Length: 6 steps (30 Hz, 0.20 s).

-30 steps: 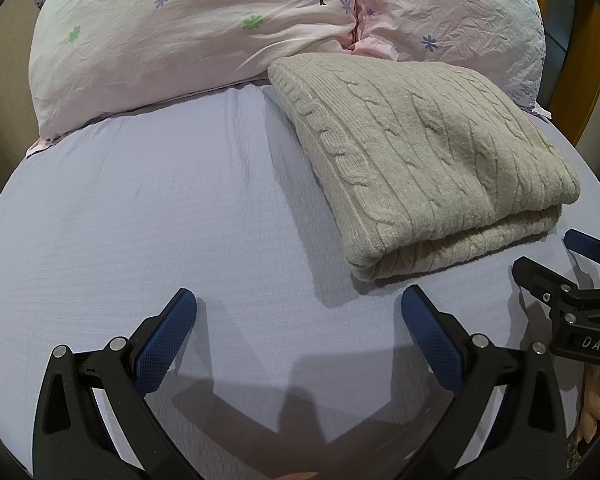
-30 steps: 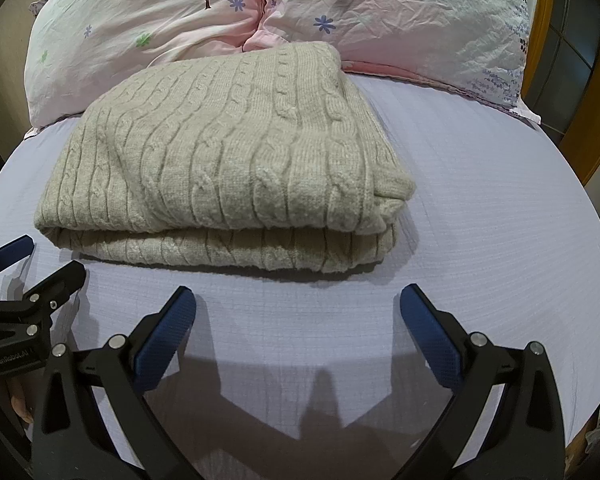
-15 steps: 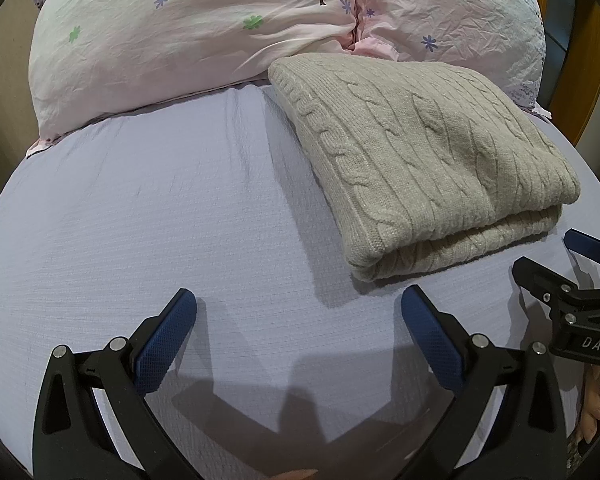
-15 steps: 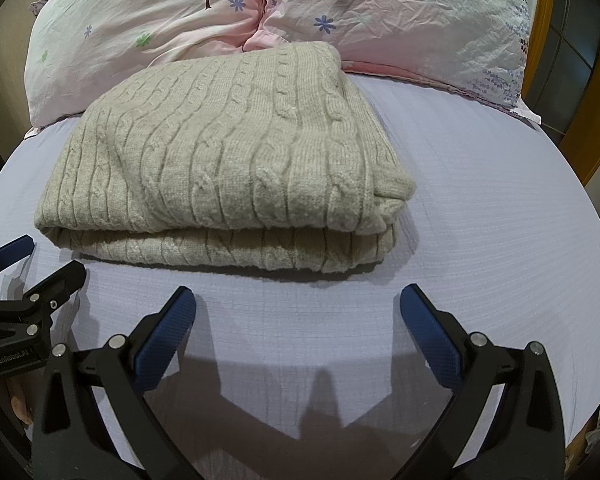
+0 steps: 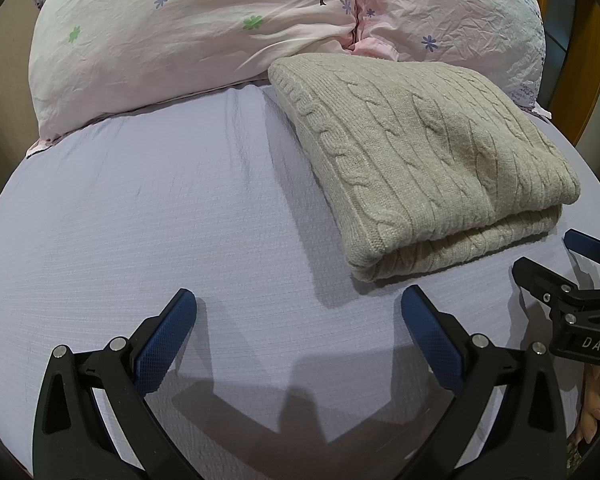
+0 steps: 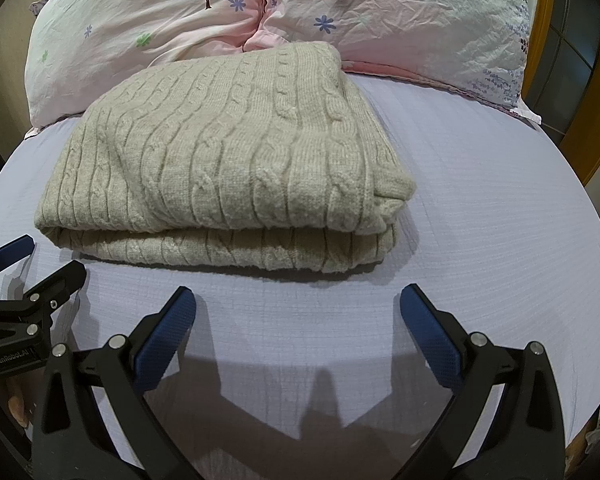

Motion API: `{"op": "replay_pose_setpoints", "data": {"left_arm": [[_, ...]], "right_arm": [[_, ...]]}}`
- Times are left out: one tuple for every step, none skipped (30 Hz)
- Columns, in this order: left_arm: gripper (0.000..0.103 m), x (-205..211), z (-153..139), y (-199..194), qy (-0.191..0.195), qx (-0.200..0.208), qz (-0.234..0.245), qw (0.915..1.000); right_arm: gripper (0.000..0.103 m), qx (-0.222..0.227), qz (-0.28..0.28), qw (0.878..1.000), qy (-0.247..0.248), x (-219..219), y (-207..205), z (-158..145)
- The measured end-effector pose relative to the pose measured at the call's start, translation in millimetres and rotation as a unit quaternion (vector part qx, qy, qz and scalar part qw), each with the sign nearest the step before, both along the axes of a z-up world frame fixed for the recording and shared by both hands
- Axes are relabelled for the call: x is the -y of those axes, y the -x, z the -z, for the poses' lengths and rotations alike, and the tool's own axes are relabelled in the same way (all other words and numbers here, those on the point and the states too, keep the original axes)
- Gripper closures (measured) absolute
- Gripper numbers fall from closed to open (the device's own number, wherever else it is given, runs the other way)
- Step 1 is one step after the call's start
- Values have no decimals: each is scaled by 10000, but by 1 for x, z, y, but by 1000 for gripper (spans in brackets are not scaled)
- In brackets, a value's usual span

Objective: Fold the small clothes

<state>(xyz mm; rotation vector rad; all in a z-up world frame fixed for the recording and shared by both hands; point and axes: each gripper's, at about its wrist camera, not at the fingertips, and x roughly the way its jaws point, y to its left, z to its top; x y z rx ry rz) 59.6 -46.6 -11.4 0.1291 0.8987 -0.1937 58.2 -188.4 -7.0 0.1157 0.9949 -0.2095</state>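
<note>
- Left gripper (image 5: 298, 306) is held low over the bed's near edge, aimed toward the pillows; jaws spread wide, gripping nothing; blue pads (image 5: 166, 342) clear of the sheet (image 5: 148, 208)
- Right gripper (image 6: 298, 304) sits alongside in the same pose, jaws wide apart and empty; its tips point at the sweater's near fold, just short of it
- Each gripper shows at the other view's side edge, partly cut off; the hands are nearly all hidden, only a bit of skin at the frame borders
- Sweater (image 6: 228, 160), beige cable knit, lies folded in layers on the sheet toward the head of the bed; its far edge touches the pillows (image 6: 400, 20); the underside layers are hard to make out
</note>
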Motion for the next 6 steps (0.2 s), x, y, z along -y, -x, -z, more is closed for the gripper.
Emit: {"op": "replay_pose_setpoints", "data": {"left_arm": [[1, 0, 0, 0, 2, 1, -1, 10000], [1, 0, 0, 0, 4, 1, 0, 10000], [1, 0, 0, 0, 3, 1, 0, 10000], [1, 0, 0, 0, 4, 0, 0, 10000], [1, 0, 0, 0, 3, 0, 0, 10000], [1, 0, 0, 0, 4, 0, 1, 10000]], "right_arm": [[2, 0, 1, 10000, -1, 0, 0, 0], [2, 0, 0, 10000, -1, 0, 0, 0], [2, 0, 1, 10000, 0, 0, 0, 0], [2, 0, 2, 10000, 0, 0, 0, 0], [2, 0, 2, 10000, 0, 0, 0, 0], [2, 0, 2, 10000, 0, 0, 0, 0]]}}
